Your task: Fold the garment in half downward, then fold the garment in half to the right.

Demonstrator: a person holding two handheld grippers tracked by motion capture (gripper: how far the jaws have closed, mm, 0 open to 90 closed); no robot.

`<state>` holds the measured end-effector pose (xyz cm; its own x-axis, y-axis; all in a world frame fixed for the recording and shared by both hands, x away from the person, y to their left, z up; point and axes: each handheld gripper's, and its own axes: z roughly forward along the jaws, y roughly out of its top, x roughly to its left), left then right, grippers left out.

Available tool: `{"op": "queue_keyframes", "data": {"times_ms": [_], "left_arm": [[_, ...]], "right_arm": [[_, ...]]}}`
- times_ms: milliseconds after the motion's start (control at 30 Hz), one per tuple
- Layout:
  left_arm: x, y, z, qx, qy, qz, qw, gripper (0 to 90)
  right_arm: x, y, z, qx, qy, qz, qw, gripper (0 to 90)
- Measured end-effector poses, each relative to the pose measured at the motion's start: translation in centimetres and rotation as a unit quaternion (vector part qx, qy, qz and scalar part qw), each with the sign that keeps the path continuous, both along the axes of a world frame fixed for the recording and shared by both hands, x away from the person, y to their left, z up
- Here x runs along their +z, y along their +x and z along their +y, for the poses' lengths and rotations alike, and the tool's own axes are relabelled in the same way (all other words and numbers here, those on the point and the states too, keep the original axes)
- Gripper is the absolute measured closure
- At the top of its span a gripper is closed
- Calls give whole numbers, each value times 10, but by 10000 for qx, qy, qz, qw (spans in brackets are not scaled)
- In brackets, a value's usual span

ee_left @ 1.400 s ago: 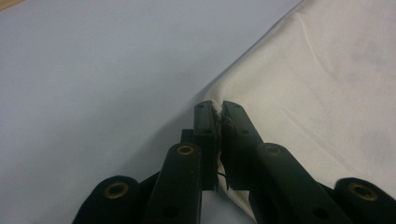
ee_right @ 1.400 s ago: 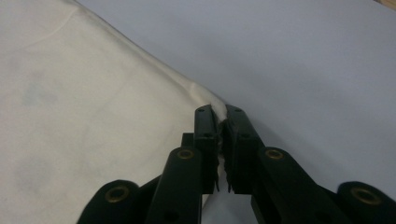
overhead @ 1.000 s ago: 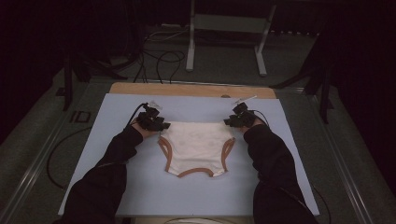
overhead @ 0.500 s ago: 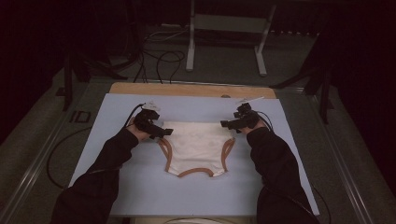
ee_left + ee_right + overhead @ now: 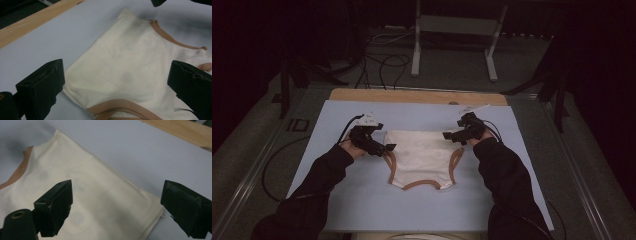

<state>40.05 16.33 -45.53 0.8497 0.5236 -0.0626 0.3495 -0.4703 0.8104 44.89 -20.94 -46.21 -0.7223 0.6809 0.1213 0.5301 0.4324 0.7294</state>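
On the blue bench [image 5: 362, 210] the cream garment [image 5: 422, 155] lies flat; my left hand-held gripper [image 5: 384, 148] and right hand-held gripper [image 5: 451, 136], jaws just opened wide, hover empty over its top corners.

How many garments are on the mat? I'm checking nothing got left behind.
1: a cream garment with tan trim lies flat on the blue mat, between the left gripper and right gripper. Any garment underneath would be hidden.
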Motion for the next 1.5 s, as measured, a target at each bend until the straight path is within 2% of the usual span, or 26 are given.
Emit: {"op": "queue_keyframes", "data": {"times_ms": [100, 233, 333, 467, 533, 667, 733, 833, 867, 933, 1000, 1033, 1133, 1233, 1300, 1500], "left_arm": [[5, -8, -3, -154, 10, -60, 9999, 18], [9, -17, -5, -209, -90, -114, 9997, 18], [10, -19, -6, -235, -92, -146, 9996, 18], [7, -19, -6, -309, -91, -88, 9994, 18], [5, -20, -5, -287, -28, -132, 9995, 18], [2, -24, -1, -267, -34, -82, 9996, 18], [2, -27, 0, -212, 53, -91, 9997, 18], [3, -32, 0, -195, 15, -134, 9997, 17], [3, -33, 0, -224, -55, -159, 9996, 17], [4, -35, -1, -283, -65, -162, 9994, 17], [4, -36, -2, -355, -53, -182, 9992, 17], [5, -39, -4, -469, -46, -175, 9987, 17], [6, -44, -6, -614, -125, -176, 9979, 17], [5, -49, -8, -715, -42, -311, 9969, 17], [3, -52, -10, -769, -50, -287, 9966, 17], [-3, -58, -13, -890, 120, -284, 9956, 15]], "right_arm": [[6, -2, 6, 157, -49, -56, 9998, 105], [14, -4, 15, 293, 29, -161, 9994, 105], [18, -4, 21, 403, 63, -216, 9989, 106], [21, -3, 35, 611, -58, -249, 9978, 106], [22, -1, 42, 673, -116, -290, 9972, 106], [26, 3, 54, 752, -32, -309, 9967, 114], [27, 5, 59, 828, -71, -315, 9960, 114], [30, 6, 66, 876, -60, -352, 9955, 114], [31, 6, 68, 886, -36, -362, 9954, 114], [32, 6, 72, 923, 5, -317, 9952, 113], [33, 6, 74, 964, -20, -314, 9948, 113], [34, 6, 77, 1002, -47, -308, 9945, 113], [36, 8, 84, 1049, -99, -269, 9941, 111], [36, 11, 90, 1046, -124, -251, 9941, 110], [37, 12, 94, 1054, -140, -244, 9940, 109], [36, 14, 110, 1094, -161, -182, 9937, 108]]}}
